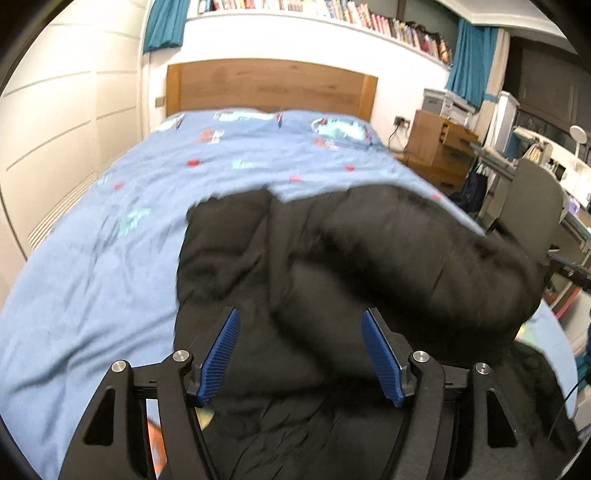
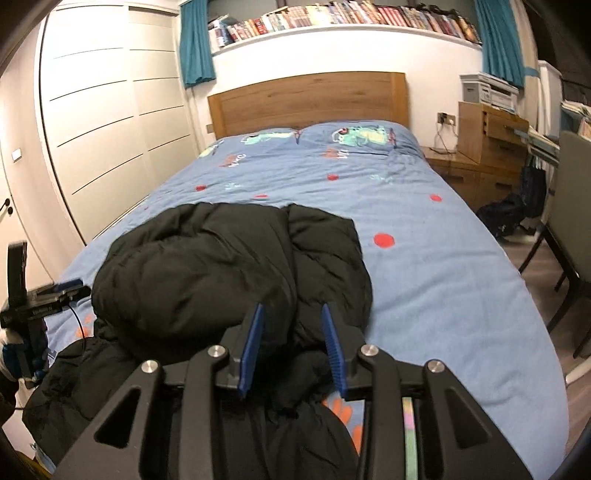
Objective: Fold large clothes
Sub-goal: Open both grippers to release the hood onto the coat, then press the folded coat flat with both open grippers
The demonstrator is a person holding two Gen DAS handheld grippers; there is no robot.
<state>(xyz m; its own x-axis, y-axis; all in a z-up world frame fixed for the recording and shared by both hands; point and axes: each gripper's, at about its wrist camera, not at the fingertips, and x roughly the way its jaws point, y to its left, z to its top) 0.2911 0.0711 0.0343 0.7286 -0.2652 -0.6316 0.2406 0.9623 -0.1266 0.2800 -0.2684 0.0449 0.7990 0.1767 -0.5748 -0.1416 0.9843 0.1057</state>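
On the near end of the blue bed cover (image 2: 424, 280), a puffy black jacket (image 2: 207, 266) lies bunched, folded over itself. Above it the left gripper (image 1: 300, 356) and right gripper (image 2: 293, 349) hang spread, pinching nothing. This looks like a pause between folds; next, each needs a fresh edge to grasp.

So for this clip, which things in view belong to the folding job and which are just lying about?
Job:
- black jacket, bunched on the bed
- left gripper, open above it
- right gripper, open above it

Just there:
- headboard
- wardrobe
- bookshelf
- curtains
- drawers
- printer
- chair
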